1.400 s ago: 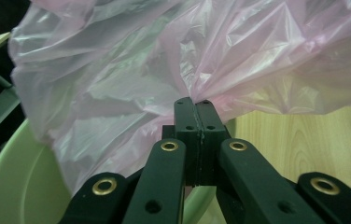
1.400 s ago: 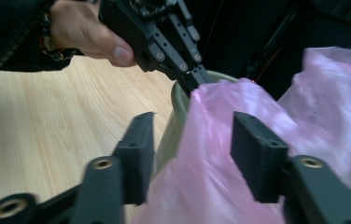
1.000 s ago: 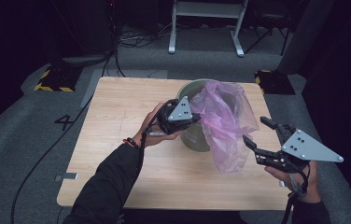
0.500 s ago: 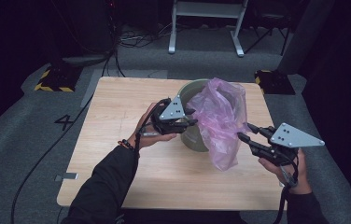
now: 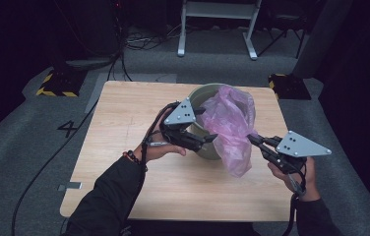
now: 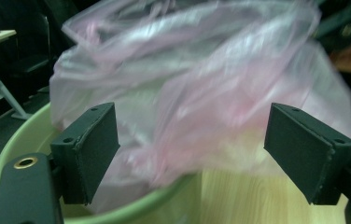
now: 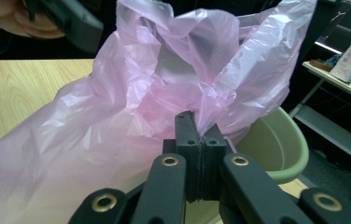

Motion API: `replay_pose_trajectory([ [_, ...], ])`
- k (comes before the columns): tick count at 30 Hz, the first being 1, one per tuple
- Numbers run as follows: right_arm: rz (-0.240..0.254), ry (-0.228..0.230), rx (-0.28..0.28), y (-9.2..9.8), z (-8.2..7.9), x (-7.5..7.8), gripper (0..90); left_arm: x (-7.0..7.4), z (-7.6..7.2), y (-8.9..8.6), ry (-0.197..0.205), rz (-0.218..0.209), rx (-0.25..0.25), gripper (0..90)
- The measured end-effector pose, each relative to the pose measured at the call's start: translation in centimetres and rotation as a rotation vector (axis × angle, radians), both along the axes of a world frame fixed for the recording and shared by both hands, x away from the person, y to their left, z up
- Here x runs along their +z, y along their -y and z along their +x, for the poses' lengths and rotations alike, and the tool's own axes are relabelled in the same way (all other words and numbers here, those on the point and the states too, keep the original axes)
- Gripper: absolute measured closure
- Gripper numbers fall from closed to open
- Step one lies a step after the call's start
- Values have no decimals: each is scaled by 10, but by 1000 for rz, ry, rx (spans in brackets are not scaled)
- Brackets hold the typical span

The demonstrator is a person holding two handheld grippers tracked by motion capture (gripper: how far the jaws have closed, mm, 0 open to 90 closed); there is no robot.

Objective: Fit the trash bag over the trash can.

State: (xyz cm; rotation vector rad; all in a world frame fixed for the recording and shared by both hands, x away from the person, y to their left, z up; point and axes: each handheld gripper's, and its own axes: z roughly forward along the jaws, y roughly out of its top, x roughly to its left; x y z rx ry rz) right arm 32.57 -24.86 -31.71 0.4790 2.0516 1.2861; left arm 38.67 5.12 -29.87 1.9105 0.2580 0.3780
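Observation:
A thin pink plastic bag [image 5: 232, 129] sits crumpled in and over the near right side of a pale green bucket [image 5: 200, 101] on the wooden table [image 5: 124, 128]. My left gripper [image 5: 206, 125] is at the bucket's left rim. Its jaws have just been opening and stand wide apart in the left gripper view, my left gripper [image 6: 194, 144] having the bag [image 6: 187, 84] loose between the pads, above the bucket rim [image 6: 19, 140]. My right gripper [image 5: 252, 139] has just been closing. In the right gripper view my right gripper [image 7: 194, 140] is pinched shut on a fold of the bag [image 7: 117, 116].
The bucket [image 7: 276, 144] stands at the far middle of the table. The near half of the tabletop [image 5: 188, 191] is bare wood. Beyond the table lie grey floor, cables and a white frame [image 5: 217, 24]. A shelf with items [image 7: 346, 70] is at the right.
The left gripper let go of the bag and opened, lifting slightly. The right gripper moved in toward the bag's right side and shut on it.

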Motion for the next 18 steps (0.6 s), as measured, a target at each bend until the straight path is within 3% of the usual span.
replay_pose_trajectory([
  [3, -15, 4, 1, -3, 0, -2, 897, 1, -2, 9, -6, 18, -12, 179],
  [5, -27, 9, 19, -7, -1, -3, 897, -2, -6, 21, 15, 85, 4, 242],
  [6, -27, 9, 19, -7, -1, -3, 897, -2, -6, 21, 15, 85, 4, 285],
  [7, -33, 10, 32, -10, -3, -4, 897, -6, -6, 28, 33, 137, 19, 412],
  [8, -35, 10, 37, -11, -3, -4, 897, -8, -7, 30, 45, 164, 14, 464],
  [10, -36, 10, 39, -12, -4, -6, 897, -10, -7, 29, 68, 187, 20, 585],
  [13, -29, 10, 30, -9, -4, -8, 897, -12, -5, 21, 74, 181, 11, 722],
  [16, -8, 2, 13, -3, -3, -10, 897, -13, -4, 11, 76, 172, 8, 778],
  [18, 0, -8, -1, 1, -2, -12, 897, -17, -2, -5, 70, 157, 15, 791],
])
